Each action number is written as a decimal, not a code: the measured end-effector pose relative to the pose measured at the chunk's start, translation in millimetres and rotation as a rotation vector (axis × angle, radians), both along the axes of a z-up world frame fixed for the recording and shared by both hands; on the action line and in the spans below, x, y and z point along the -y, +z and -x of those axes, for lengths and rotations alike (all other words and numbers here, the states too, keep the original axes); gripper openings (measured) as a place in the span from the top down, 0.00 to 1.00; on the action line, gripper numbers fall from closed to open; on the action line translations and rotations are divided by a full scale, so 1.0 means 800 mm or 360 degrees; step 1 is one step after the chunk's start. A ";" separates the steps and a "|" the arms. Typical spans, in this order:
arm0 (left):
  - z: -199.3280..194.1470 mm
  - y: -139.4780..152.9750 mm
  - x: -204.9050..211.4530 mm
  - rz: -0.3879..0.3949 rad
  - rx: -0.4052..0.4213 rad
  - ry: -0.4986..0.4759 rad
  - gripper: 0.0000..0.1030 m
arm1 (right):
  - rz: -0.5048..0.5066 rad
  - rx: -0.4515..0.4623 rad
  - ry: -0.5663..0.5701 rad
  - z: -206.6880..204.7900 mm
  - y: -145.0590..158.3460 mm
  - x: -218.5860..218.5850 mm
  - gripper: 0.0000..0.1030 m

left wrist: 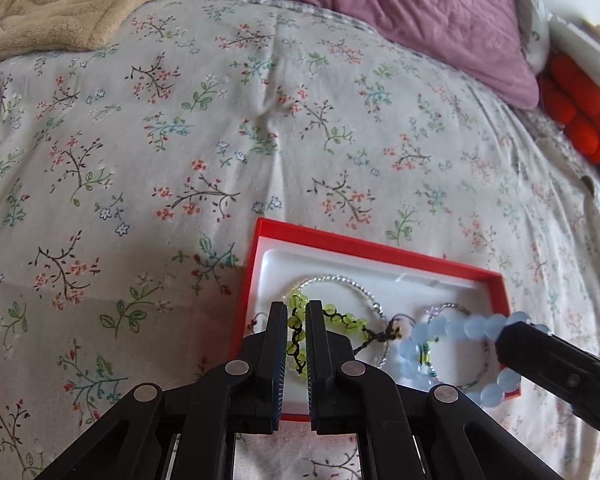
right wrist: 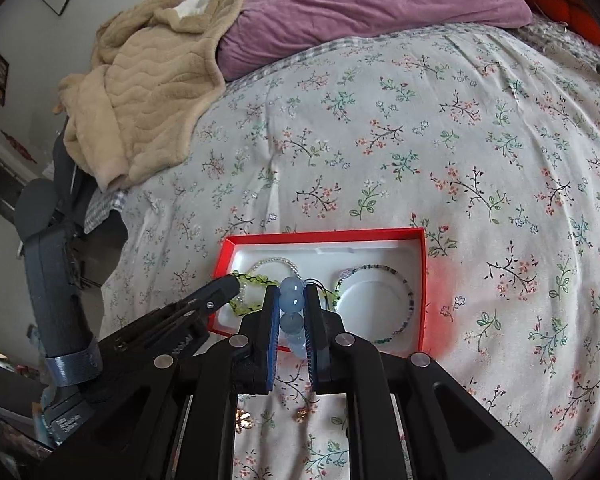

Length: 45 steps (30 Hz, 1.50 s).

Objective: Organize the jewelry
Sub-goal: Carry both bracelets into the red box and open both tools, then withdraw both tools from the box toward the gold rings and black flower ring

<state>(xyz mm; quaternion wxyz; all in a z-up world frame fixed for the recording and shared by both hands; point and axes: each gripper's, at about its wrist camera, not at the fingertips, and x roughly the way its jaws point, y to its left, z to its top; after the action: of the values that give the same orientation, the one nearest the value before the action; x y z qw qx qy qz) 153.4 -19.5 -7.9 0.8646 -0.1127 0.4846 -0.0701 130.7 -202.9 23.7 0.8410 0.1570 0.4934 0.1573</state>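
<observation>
Over the red box [right wrist: 418, 280] on the bed [right wrist: 420, 140], left gripper [left wrist: 296, 312] grasps the green bracelet [left wrist: 342, 318], right gripper [right wrist: 292, 292] the blue bracelet [right wrist: 292, 294]; next, lower and release both inside

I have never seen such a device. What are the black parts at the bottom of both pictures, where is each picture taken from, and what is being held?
A person holds a hand-held gripper in each hand; each has a camera looking along its two fingers. In the left camera's picture, the left hand-held gripper is shut on a green bead bracelet. In the right camera's picture, the right hand-held gripper is shut on a pale blue bead bracelet. Both hang over a red box on a flowered bedspread, with more bracelets inside.
</observation>
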 end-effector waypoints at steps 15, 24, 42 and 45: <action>0.009 0.011 0.006 -0.0089 0.0031 -0.0058 0.92 | 0.0074 -0.0071 -0.0131 -0.010 -0.019 0.046 0.69; 0.039 0.034 0.006 -0.0158 0.0074 -0.0125 0.59 | 0.0141 -0.0043 -0.0067 0.016 0.003 0.050 0.60; 0.101 0.035 -0.023 -0.0246 0.0006 -0.0197 0.12 | 0.0238 -0.0086 -0.0107 0.073 0.009 0.069 0.33; 0.109 0.031 -0.031 -0.0265 -0.0014 -0.0216 0.10 | 0.0247 -0.0118 -0.0136 0.079 0.004 0.077 0.32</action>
<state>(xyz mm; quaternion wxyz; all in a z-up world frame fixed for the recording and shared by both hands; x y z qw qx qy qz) 66.4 5.3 17.2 0.8621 -0.0077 0.4991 -0.0875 67.7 -264.2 27.2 0.8378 0.1180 0.5276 0.0766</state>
